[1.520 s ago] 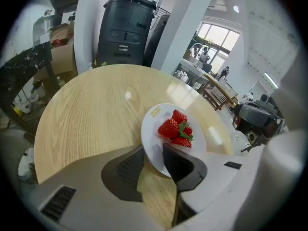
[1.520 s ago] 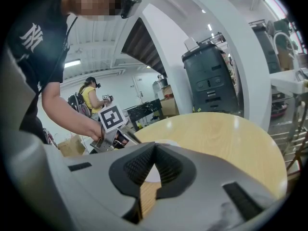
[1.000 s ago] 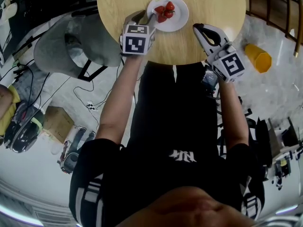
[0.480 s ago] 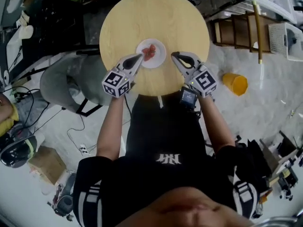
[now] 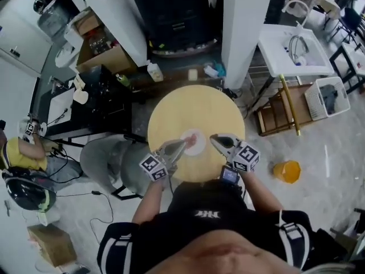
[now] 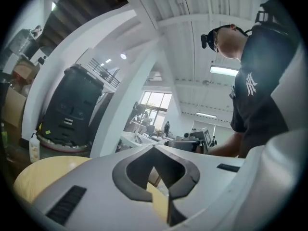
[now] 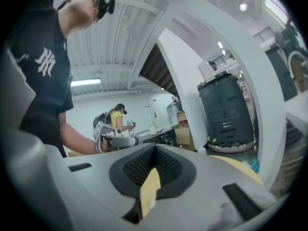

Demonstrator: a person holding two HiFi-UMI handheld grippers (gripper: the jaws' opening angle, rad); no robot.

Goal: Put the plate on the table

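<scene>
A small white plate (image 5: 194, 142) with red strawberries on it sits on the round wooden table (image 5: 197, 110), near its front edge. My left gripper (image 5: 183, 143) points at the plate's left rim. Its jaws are shut with nothing between them, and they look shut too in the left gripper view (image 6: 155, 149). My right gripper (image 5: 213, 138) lies just right of the plate, apart from it. In the right gripper view (image 7: 155, 149) its jaws meet with nothing held. Neither gripper view shows the plate, only the table top (image 6: 43, 173) (image 7: 240, 170).
A grey chair (image 5: 105, 167) stands left of the table. An orange bin (image 5: 286, 170) is on the floor at the right, with a wooden rack (image 5: 279, 116) behind it. A white pillar (image 5: 242, 27) and a black machine (image 5: 171, 10) rise beyond the table. A person in yellow (image 5: 23, 153) sits far left.
The head view has pulled far up and back, so table and plate look much smaller. My left gripper has come off the plate's rim. Both grippers now flank the plate.
</scene>
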